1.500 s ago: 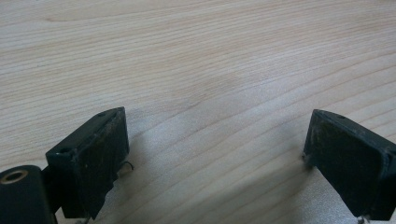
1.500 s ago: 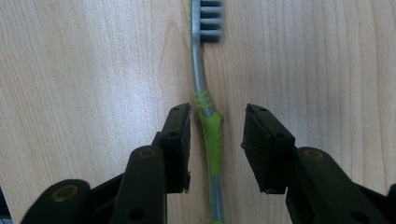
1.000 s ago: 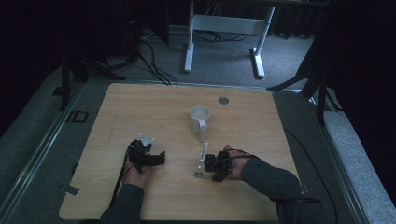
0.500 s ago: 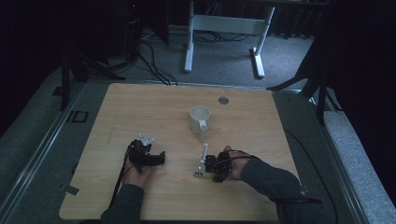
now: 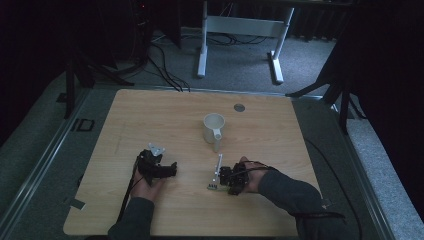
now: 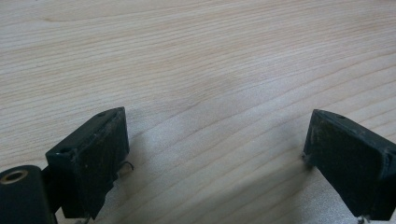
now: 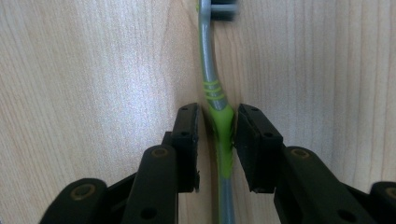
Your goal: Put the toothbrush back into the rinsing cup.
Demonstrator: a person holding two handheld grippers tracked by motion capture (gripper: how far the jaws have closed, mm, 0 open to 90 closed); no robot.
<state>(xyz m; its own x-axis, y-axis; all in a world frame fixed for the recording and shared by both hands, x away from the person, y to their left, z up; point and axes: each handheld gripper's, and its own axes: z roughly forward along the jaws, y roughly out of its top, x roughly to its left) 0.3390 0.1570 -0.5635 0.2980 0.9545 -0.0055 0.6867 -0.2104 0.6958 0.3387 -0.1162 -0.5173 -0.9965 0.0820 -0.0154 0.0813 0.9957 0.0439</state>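
Right, status:

1. Your right gripper (image 7: pixel 217 140) straddles the toothbrush (image 7: pixel 218 122) at its green grip section. The jaws have just been closing, the handle is between them, and a thin gap shows on each side, so no clamp yet.
2. The toothbrush lies flat on the wooden table (image 5: pixel 280 130), just in front of the white mug (image 5: pixel 213 128).
3. Your left gripper (image 6: pixel 215 154) rests low over bare wood, jaws wide apart, holding nothing.

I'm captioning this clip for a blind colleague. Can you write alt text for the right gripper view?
The right gripper's two black jaws straddle the green grip section of a grey and green plastic toothbrush lying on the light wooden table, having just been closing around it, with narrow gaps still visible. The brush's handle runs away up the frame.
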